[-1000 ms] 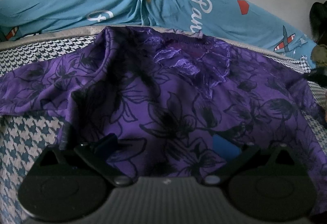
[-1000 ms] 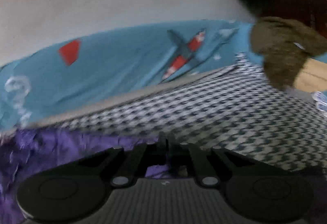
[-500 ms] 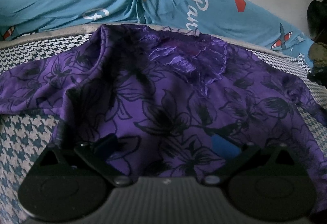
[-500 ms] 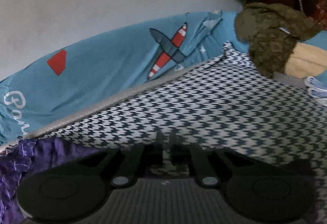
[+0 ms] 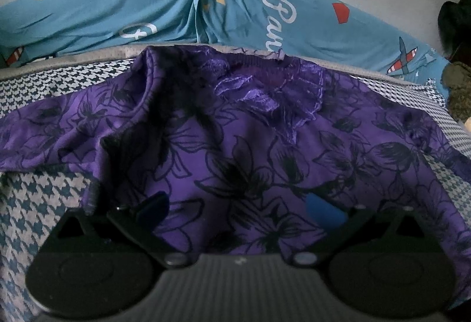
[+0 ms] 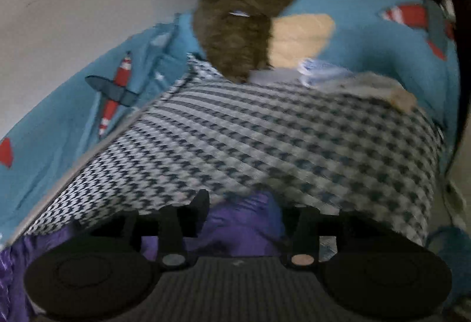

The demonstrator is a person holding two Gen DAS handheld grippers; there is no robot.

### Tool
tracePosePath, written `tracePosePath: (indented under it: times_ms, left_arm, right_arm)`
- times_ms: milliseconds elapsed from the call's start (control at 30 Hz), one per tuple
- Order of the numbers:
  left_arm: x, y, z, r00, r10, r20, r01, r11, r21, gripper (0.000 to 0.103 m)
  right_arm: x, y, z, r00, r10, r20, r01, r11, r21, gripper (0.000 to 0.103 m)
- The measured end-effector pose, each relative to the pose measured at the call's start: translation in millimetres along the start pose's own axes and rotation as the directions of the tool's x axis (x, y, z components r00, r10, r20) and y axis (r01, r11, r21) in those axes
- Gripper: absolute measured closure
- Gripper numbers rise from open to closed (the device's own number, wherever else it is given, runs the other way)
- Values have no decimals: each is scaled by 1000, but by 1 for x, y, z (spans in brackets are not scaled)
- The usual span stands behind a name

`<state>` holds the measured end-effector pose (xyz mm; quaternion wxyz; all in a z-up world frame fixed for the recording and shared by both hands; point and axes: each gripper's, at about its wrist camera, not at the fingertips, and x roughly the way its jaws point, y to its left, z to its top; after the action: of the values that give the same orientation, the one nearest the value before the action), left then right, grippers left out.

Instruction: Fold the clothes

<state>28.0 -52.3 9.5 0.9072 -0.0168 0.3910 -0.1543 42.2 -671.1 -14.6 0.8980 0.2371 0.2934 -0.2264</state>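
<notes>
A purple top with black flower outlines (image 5: 250, 151) lies spread on the houndstooth bed cover (image 5: 38, 204), neckline toward the far side. My left gripper (image 5: 238, 207) hovers open over its near part, blue pads wide apart with nothing pinched. The right wrist view is blurred. There my right gripper (image 6: 238, 205) points at the bed's right part, its jaws opening. A bunch of the purple cloth (image 6: 241, 222) shows between and under its fingers, and they do not press on it.
Blue bedding printed with planes and letters (image 5: 117, 16) runs along the wall behind the bed. A brown fuzzy item (image 6: 232, 36) and a tan one (image 6: 297, 36) sit at the bed's far right corner, with dark things above. The bed's right edge (image 6: 435, 145) drops off.
My right gripper swept to the right across the bed, rolled, and went from shut to parted; purple cloth now shows between its fingers. The left gripper stayed put and open.
</notes>
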Motion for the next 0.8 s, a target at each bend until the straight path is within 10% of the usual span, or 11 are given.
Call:
tracePosePath:
  times_ms: [267, 333, 467, 800]
  left_arm:
    - [-3, 9, 0, 1000, 21, 11, -21, 1000, -21, 0]
    - [-3, 11, -1, 1000, 21, 10, -21, 999, -26, 0]
    - [-2, 11, -1, 1000, 22, 8, -21, 999, -28, 0]
    - [1, 8, -2, 1000, 22, 7, -22, 1000, -11, 0]
  right_arm:
    - [14, -1, -15, 995, -47, -83, 44, 998, -45, 51]
    - [15, 8, -19, 995, -61, -79, 53, 994, -99, 75]
    - [13, 21, -25, 996, -63, -65, 51, 985, -168, 91]
    - [-10, 20, -13, 960, -234, 156, 244, 969, -47, 94]
